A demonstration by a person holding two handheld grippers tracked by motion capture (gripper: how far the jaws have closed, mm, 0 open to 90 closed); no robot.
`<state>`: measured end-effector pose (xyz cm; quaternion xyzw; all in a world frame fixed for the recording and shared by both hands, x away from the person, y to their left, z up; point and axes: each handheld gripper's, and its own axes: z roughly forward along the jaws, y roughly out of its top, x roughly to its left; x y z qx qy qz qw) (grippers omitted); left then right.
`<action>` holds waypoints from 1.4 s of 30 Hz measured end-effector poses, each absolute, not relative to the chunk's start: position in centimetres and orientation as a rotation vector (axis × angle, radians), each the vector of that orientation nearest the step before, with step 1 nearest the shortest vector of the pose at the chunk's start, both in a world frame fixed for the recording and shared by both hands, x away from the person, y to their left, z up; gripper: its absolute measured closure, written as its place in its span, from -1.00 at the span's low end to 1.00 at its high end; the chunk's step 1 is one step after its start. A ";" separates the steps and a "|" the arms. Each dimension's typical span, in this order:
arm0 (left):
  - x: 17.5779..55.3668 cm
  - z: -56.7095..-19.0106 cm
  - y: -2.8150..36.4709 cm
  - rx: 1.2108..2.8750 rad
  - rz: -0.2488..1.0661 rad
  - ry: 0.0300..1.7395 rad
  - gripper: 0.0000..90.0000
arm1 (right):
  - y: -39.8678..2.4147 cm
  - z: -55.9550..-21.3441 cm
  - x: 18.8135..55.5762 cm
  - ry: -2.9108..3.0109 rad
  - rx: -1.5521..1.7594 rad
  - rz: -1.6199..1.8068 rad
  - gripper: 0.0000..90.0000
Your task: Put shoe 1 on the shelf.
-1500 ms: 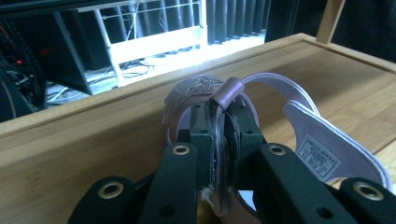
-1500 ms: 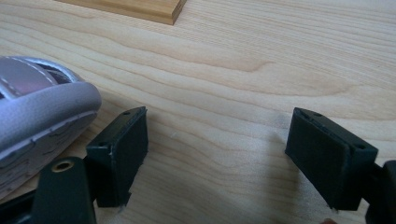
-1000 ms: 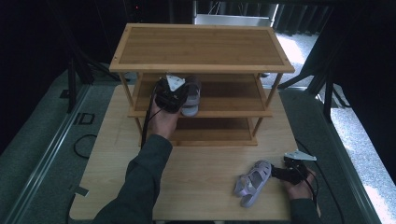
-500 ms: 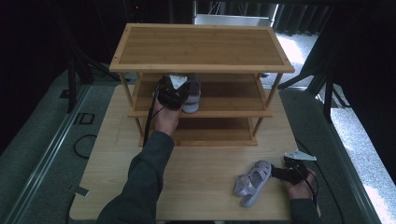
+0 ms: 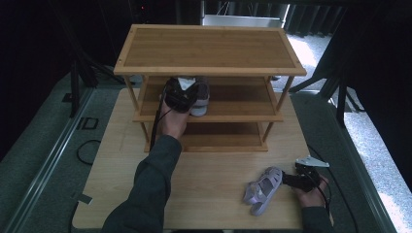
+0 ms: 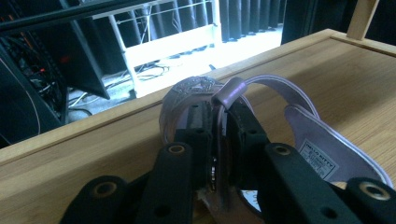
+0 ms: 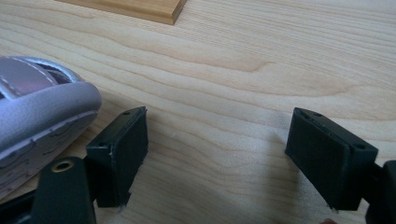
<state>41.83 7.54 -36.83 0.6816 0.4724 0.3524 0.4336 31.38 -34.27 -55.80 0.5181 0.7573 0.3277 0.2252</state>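
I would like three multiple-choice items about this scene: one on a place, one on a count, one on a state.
1. Where does the shelf sandal lie?
A. top shelf
B. middle shelf
C. the floor

2. How many shelves does the wooden rack have?
A. two
B. three
C. five

3. How do the jaws of the right gripper stand?
A. open, with nothing between them
B. shut on the table sandal
C. shut on a rack post

Answers:
1 B: the shelf sandal sits on the second level of the wooden rack.
2 B: the high view shows three boards, one above another.
3 A: the right gripper has bare table between its jaws, and the lilac table sandal lies beside them.
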 end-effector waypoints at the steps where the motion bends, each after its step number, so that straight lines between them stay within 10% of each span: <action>1: 41.9 -36.8 7.6 1.697 0.871 1.174 0.70 | -34.3 -55.8 31.4 2.089 1.429 0.904 -0.55; 13: 40.9 -36.6 8.3 1.613 0.846 1.174 0.31 | -34.3 -55.8 31.4 2.090 1.426 0.904 -0.55; 42: 35.8 -36.1 10.8 1.607 0.730 0.959 0.18 | -34.3 -55.8 31.4 2.089 1.427 0.903 -0.55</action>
